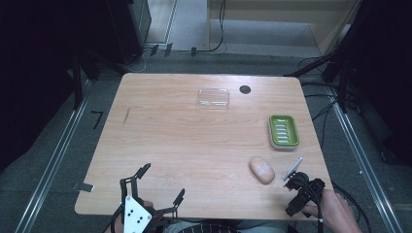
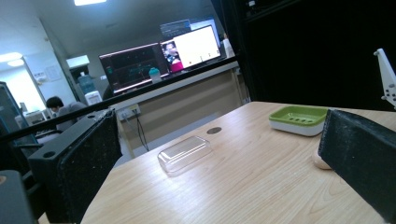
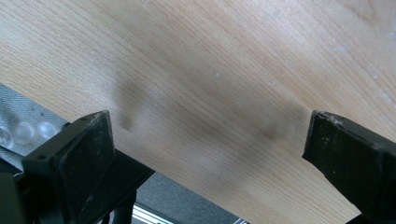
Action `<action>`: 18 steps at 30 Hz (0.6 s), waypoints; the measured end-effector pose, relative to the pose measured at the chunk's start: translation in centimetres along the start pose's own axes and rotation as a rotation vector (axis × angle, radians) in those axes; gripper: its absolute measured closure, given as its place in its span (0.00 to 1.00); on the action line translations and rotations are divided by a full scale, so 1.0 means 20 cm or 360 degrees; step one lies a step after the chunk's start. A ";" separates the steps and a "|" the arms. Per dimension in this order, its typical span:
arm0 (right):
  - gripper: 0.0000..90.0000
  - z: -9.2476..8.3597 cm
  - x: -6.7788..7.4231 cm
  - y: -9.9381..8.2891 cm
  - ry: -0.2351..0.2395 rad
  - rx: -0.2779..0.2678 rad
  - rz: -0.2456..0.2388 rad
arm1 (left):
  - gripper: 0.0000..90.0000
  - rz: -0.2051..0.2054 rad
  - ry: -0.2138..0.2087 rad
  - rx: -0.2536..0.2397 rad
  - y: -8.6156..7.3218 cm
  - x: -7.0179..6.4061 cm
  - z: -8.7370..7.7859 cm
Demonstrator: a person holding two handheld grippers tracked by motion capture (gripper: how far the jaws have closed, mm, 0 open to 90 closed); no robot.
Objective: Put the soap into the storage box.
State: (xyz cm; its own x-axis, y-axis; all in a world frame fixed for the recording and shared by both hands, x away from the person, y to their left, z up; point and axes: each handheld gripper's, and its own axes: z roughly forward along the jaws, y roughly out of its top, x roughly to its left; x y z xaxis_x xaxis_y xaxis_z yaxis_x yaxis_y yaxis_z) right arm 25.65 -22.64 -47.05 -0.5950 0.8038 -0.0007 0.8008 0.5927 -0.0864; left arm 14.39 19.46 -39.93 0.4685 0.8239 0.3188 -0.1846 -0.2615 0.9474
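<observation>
A peach soap bar [image 1: 262, 169] lies on the wooden table [image 1: 194, 145] near its front right. Behind it sits an empty green soap dish [image 1: 283, 131]. A clear plastic box [image 1: 213, 98] rests at the back middle. My left gripper [image 1: 162, 183] is open over the front left edge, looking level across the table at the clear box [image 2: 183, 152], the dish [image 2: 299, 119] and the soap [image 2: 321, 161], which is half hidden by a jaw. My right gripper [image 1: 300, 191], held in a hand just right of the soap, points down at bare wood with its jaws wide open [image 3: 210, 140].
A black round hole [image 1: 245, 89] is in the tabletop beside the clear box. A thin dark mark [image 1: 127, 115] crosses the left side. A small metal clip [image 1: 87, 187] juts from the left front edge. Cables [image 1: 320, 109] lie on the floor at right.
</observation>
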 end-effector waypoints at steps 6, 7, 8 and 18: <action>0.02 -0.02 0.01 0.00 -0.0010 -0.0019 -0.0014 | 0.00 0.0000 0.0006 -0.0004 0.00 0.00 -0.01; 0.02 -0.03 0.01 0.01 -0.0014 -0.0022 -0.0010 | 0.00 -0.0003 0.0011 -0.0002 0.00 0.00 0.00; 0.02 -0.04 0.02 0.01 -0.0010 -0.0038 -0.0014 | 0.00 -0.0003 0.0001 -0.0006 0.00 0.00 0.00; 0.02 -0.08 0.02 0.06 -0.0032 -0.0070 -0.0028 | 0.00 0.0007 -0.0010 0.0001 0.00 -0.01 0.01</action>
State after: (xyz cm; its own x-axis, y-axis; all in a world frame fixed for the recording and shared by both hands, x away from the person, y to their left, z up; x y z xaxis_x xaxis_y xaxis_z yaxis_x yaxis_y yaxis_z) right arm 26.38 -21.51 -45.62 -0.6101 0.7920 -0.0198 0.7920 0.6090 -0.0429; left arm 14.44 19.27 -39.93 0.4730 0.8197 0.3230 -0.1862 -0.2654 0.9460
